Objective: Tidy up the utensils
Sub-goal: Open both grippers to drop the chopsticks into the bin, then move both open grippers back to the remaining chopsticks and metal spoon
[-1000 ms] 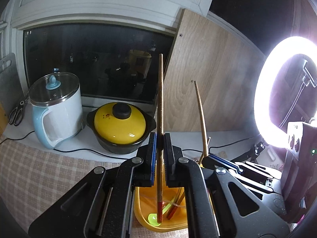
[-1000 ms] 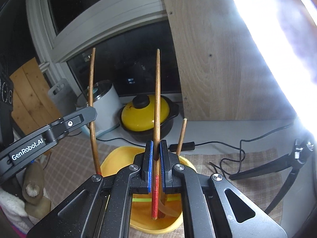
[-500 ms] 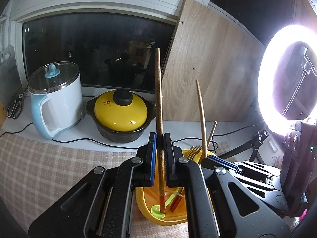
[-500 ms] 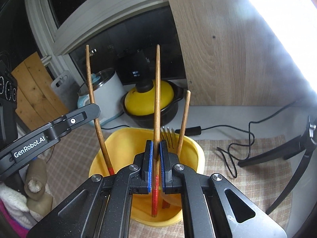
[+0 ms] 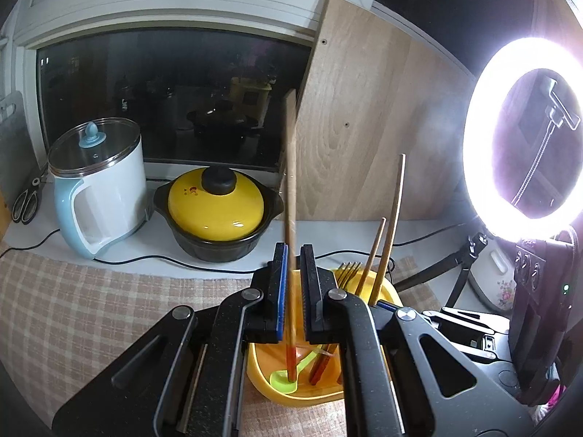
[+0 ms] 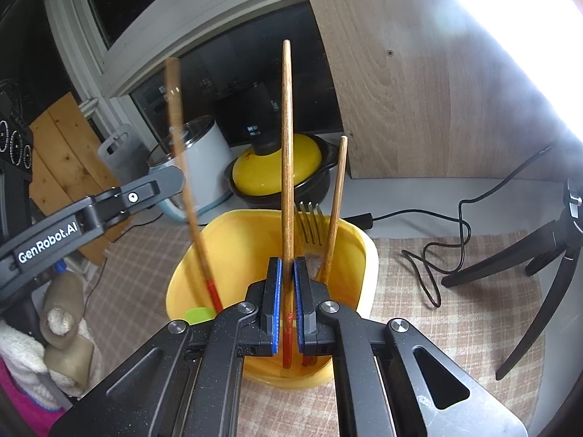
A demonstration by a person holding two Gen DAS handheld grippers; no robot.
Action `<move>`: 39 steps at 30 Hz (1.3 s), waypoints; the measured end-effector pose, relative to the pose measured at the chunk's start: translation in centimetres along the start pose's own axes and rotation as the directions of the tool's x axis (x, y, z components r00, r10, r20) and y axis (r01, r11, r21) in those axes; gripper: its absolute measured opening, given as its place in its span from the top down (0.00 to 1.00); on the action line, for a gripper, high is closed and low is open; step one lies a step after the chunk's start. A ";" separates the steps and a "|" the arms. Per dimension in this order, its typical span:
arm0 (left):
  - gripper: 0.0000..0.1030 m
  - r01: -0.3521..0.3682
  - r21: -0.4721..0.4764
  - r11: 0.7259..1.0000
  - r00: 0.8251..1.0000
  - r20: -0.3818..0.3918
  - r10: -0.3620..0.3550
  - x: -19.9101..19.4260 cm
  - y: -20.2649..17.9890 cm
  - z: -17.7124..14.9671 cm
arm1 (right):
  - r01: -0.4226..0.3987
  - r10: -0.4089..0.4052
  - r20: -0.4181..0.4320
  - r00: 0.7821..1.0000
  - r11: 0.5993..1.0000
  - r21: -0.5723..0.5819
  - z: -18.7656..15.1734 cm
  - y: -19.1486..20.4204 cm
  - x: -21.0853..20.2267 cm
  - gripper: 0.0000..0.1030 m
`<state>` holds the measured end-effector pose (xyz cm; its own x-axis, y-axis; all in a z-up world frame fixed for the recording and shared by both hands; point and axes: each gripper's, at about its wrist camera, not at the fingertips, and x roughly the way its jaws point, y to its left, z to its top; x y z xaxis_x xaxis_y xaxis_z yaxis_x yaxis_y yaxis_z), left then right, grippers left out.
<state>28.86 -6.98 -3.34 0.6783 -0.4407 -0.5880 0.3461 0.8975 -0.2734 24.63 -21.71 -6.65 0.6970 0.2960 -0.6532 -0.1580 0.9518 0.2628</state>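
A yellow plastic tub (image 5: 255,371) (image 6: 360,251) stands on the checked cloth and holds a fork (image 6: 309,224), a green spoon (image 5: 282,378) and wooden chopsticks with red ends. My left gripper (image 5: 293,284) has its jaws slightly apart around one upright chopstick (image 5: 290,196), which is blurred and whose red end rests in the tub. My right gripper (image 6: 287,291) has its jaws slightly apart around another upright chopstick (image 6: 287,153) standing in the tub. A third chopstick (image 6: 335,211) leans in the tub behind it.
A white and blue electric kettle (image 5: 98,193) and a yellow-lidded black pot (image 5: 218,211) stand on the sill behind. A wooden board (image 5: 375,127) leans at the back. A bright ring light (image 5: 524,138) on a tripod (image 6: 528,255) is at right, with cables on the cloth.
Both grippers have dropped toward the tub with the chopsticks. Both pairs of jaws have parted a little, and the left chopstick is now blurred and slipping down into the tub.
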 end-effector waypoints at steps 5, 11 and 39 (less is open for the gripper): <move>0.96 0.003 0.012 1.000 1.000 0.004 -0.003 -0.3 -0.4 -0.2 | 0.003 -0.003 -0.008 1.000 1.000 -0.007 -0.3 0.1 -0.1 0.95; 0.96 -0.017 0.039 0.999 1.000 -0.018 0.018 0.1 -0.5 -0.9 | 0.010 -0.011 -0.025 1.000 1.000 -0.023 -0.9 0.2 0.1 0.95; 0.61 -0.059 0.007 0.998 0.997 -0.039 0.060 -6.9 1.3 -5.8 | -0.064 0.064 0.004 0.998 0.996 0.061 -5.0 -1.5 -6.9 0.61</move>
<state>20.88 -2.63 -4.05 0.6715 -0.3855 -0.6328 0.3097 0.9219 -0.2329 16.56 -24.82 -6.11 0.6879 0.3564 -0.6323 -0.1594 0.9241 0.3475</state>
